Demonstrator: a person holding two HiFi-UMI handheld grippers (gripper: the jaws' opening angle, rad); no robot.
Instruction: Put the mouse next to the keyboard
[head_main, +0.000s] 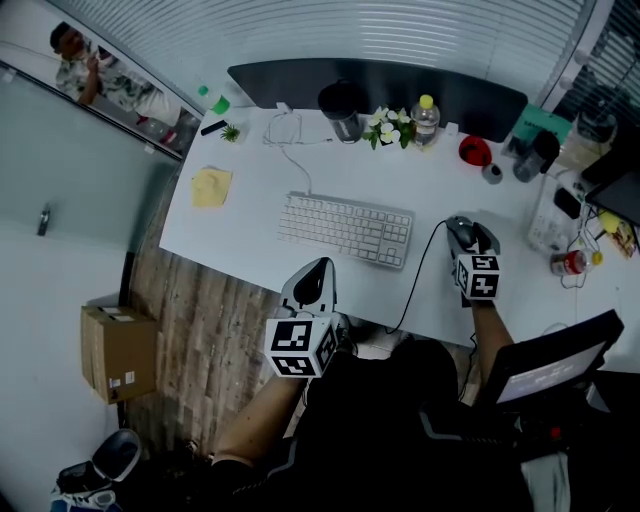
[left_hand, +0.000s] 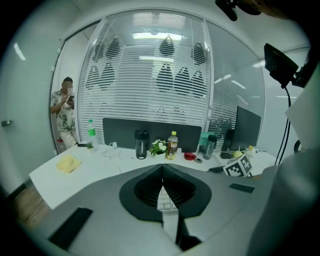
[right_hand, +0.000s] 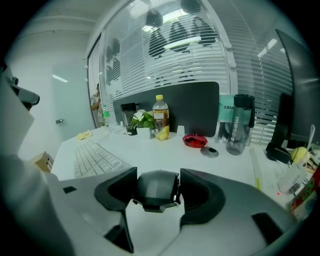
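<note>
The mouse (head_main: 459, 230) lies on the white desk (head_main: 250, 215), right of the keyboard (head_main: 345, 228) and apart from it. It is clamped between the wide-spread jaws of the right gripper (right_hand: 158, 186). It is best carried left, kept level with its cable slack, and set just beside the keyboard's right end. The left gripper (left_hand: 162, 186) is held with its jaws pressed together, empty.

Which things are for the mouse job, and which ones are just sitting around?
For the job:
- mouse, gripped by the right gripper
- keyboard

Just lying about:
- flowers
- drink bottle
- red dish
- black cup
- cardboard box on the floor
</note>
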